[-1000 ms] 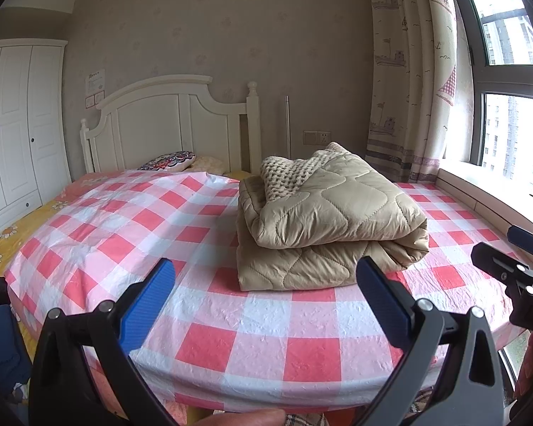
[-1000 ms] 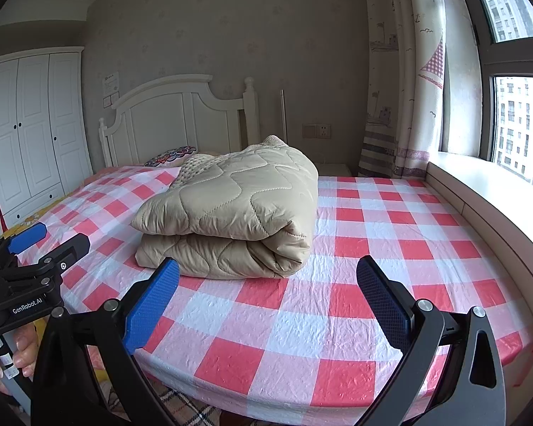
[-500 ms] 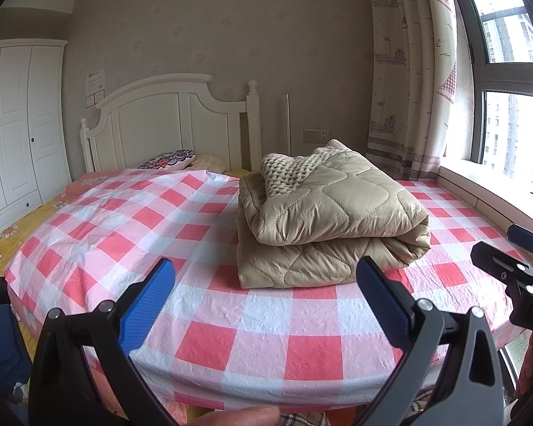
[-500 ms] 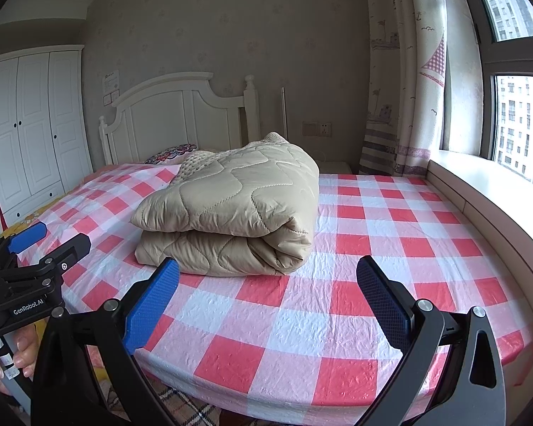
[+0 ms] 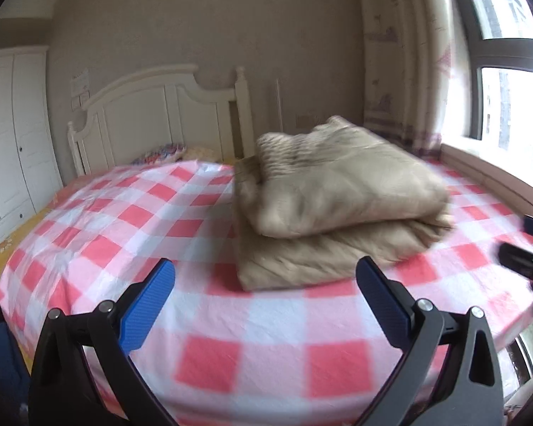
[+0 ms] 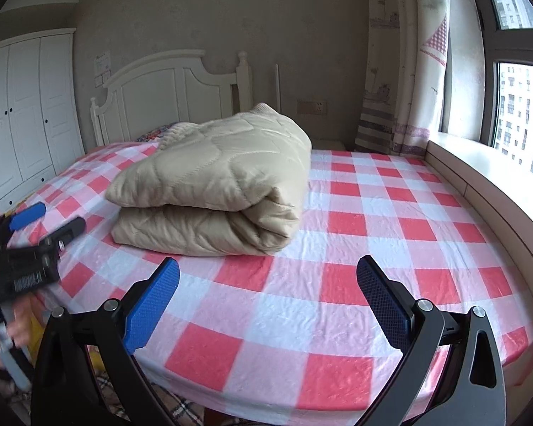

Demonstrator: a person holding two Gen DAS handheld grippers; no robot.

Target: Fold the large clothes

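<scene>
A beige quilted garment (image 5: pixel 337 206) (image 6: pixel 216 184) lies folded in a thick stack on the red-and-white checked bed sheet (image 5: pixel 252 348) (image 6: pixel 337 284). My left gripper (image 5: pixel 266 294) hovers open over the foot of the bed, short of the stack, nothing between its blue pads. Over the sheet to the right of the stack, my right gripper (image 6: pixel 268 291) is open too and holds nothing. In the right wrist view the left gripper appears at the left edge in a hand (image 6: pixel 3 323). The left wrist view is blurred.
A white headboard (image 6: pixel 181 88) and a patterned pillow (image 5: pixel 167 151) are at the far end. White wardrobe doors (image 6: pixel 21 113) stand on the left. A window sill (image 6: pixel 497 177) and curtain (image 6: pixel 408 71) run along the right side of the bed.
Both cameras have edged closer to the bed and tilted down a little. The left gripper is moving, blurring its view. The folded stack has not moved and both grippers stay open.
</scene>
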